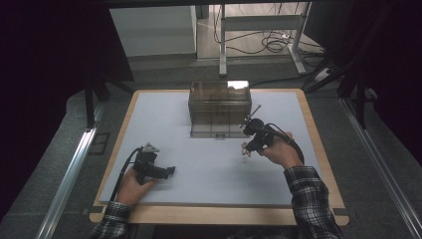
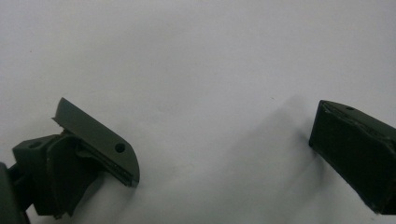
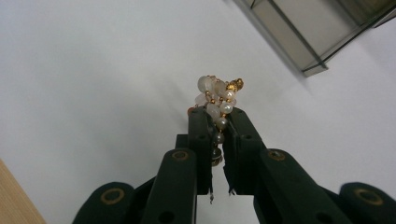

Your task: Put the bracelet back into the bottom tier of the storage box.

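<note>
A bunch of pale and gold beads (image 3: 216, 100) is pinched between the two black jaws of my right gripper (image 3: 217, 114), which is shut on it above the white mat. From above, that right gripper (image 1: 247, 147) hangs over the mat right of centre, with the beads (image 1: 246, 147) at its tip, just in front of the clear box (image 1: 219, 108). My left gripper (image 1: 171, 171) rests low on the mat at the front left. Its jaws stand wide apart, one fingertip (image 2: 100, 140) at the left, and only bare mat lies between them.
The clear box (image 3: 308, 35) has compartments and an open tray at its front, and stands at the mat's far middle. The white mat (image 1: 214, 164) lies on a wooden table (image 1: 318, 149). Metal rails run along both sides of the table on the floor.
</note>
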Tool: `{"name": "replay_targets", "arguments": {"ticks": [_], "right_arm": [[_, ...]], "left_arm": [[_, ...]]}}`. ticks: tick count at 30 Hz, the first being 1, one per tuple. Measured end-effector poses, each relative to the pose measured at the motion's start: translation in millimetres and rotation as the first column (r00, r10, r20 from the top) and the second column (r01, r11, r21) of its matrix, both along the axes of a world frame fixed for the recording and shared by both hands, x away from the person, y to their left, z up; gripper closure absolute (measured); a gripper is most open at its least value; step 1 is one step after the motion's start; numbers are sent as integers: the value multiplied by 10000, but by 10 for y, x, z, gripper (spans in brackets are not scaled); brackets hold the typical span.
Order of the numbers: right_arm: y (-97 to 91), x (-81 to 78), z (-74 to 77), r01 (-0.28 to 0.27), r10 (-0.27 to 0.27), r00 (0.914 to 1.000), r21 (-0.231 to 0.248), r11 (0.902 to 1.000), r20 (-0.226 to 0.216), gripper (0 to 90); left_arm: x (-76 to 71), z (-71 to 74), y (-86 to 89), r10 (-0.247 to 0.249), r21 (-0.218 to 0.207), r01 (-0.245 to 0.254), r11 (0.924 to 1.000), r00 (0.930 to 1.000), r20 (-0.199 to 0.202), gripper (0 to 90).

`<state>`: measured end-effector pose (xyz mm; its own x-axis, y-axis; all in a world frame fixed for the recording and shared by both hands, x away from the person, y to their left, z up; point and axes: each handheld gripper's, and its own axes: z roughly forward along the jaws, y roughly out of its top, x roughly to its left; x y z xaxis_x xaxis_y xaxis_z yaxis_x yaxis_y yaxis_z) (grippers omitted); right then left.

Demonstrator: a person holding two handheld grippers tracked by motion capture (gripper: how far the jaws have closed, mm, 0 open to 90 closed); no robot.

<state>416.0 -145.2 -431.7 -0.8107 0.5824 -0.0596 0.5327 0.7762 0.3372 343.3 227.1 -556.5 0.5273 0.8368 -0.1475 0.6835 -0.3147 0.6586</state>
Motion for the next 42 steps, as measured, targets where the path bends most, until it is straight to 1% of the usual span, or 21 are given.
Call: {"name": "replay_targets", "arguments": {"ticks": [3, 9, 10, 12, 14, 17, 20, 21, 22, 28, 29, 32, 35, 36, 38, 40, 41, 42], "right_arm": [[10, -5, 67, -69, 68, 9999, 104, 9999, 140, 805], [18, -12, 129, -150, 138, 9992, 327, 9994, 375, 804], [22, -15, 143, -198, 177, 9987, 419, 9989, 480, 805], [23, -14, 148, -249, 225, 9984, 456, 9986, 513, 805], [32, -13, 153, -300, 259, 9975, 605, 9977, 664, 805], [39, -15, 157, -303, 248, 9967, 704, 9971, 773, 805], [49, -12, 156, -382, 290, 9947, 930, 9949, 982, 805], [56, -11, 158, -402, 280, 9934, 1087, 9933, 1114, 805], [56, -11, 158, -402, 280, 9934, 1087, 9933, 1114, 805], [85, 2, 169, -469, 214, 9882, 1660, 9850, 1519, 805], [98, 6, 173, -521, 221, 9865, 1828, 9818, 1624, 805], [111, 13, 176, -565, 222, 9846, 1960, 9790, 1734, 805], [138, 21, 174, -629, 216, 9821, 2175, 9740, 1873, 804], [154, 25, 172, -685, 226, 9799, 2280, 9713, 1981, 804], [160, 27, 171, -704, 228, 9791, 2320, 9702, 2019, 804], [184, 37, 161, -739, 183, 9763, 2529, 9647, 2157, 804], [184, 37, 161, -739, 183, 9763, 2529, 9647, 2157, 804], [197, 44, 153, -731, 136, 9756, 2658, 9612, 2193, 804]], "left_arm": [[1, 0, 1, -20, 7, 20, 10000, 10000, 11, 0], [2, 0, 1, -21, 9, 21, 10000, 10000, 11, 0], [1, 0, 1, -20, 8, 20, 10000, 10000, 11, 0], [1, 0, 1, -21, 8, 21, 10000, 10000, 12, 0], [1, 0, 1, -19, 8, 19, 10000, 10000, 11, 0], [1, 0, 1, -22, 9, 22, 10000, 10000, 10, 0], [1, 0, 1, -21, 7, 21, 10000, 10000, 12, 0], [2, 0, 1, -23, 8, 23, 10000, 10000, 12, 0], [2, 0, 1, -23, 8, 23, 10000, 10000, 12, 0], [2, 0, 2, -26, 11, 26, 10000, 10000, 12, 0], [2, 0, 1, -23, 10, 23, 10000, 10000, 12, 0], [1, 0, 1, -23, 10, 23, 10000, 10000, 11, 0], [2, 0, 2, -42, 0, 42, 10000, 10000, 10, 0], [2, 0, 2, -23, 11, 23, 10000, 10000, 11, 0], [2, 0, 2, -26, 16, 26, 10000, 10000, 13, 0], [2, 0, 2, -26, 15, 26, 10000, 10000, 13, 0], [2, 0, 2, -26, 14, 26, 10000, 10000, 11, 0], [2, 0, 2, -26, 16, 26, 10000, 10000, 12, 0]]}}
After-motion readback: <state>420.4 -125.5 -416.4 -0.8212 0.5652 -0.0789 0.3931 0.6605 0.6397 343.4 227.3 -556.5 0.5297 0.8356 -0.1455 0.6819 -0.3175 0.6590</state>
